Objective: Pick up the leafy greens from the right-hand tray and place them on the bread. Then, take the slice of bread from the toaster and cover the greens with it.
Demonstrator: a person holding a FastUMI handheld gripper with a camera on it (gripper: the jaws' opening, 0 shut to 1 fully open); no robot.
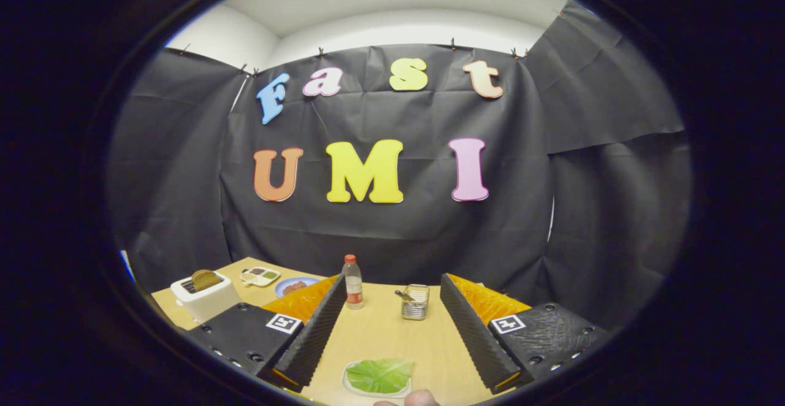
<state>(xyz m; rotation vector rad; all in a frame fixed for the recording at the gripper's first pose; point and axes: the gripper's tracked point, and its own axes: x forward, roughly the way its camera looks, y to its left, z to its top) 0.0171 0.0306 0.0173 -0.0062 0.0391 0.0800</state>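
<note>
Tool [392, 323]: fingers spread wide – nothing held.
Leafy greens [380, 375]: one leaf on one small tray [349, 386], between the fingers, low on the table [380, 332].
Toaster [205, 297]: one, one bread slice [206, 279] standing in it – far left.
Beyond the fingers: one bottle [352, 281], one metal basket [415, 302], one blue plate [295, 285].

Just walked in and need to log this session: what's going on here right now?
A person is holding the gripper over a wooden table, fingers open and holding nothing. A leafy green lies on a small tray between the fingers, untouched. Beyond them stand a bottle and a metal basket. Off to the left, a toaster holds a bread slice, with a blue plate nearby. No step looks started.
</note>
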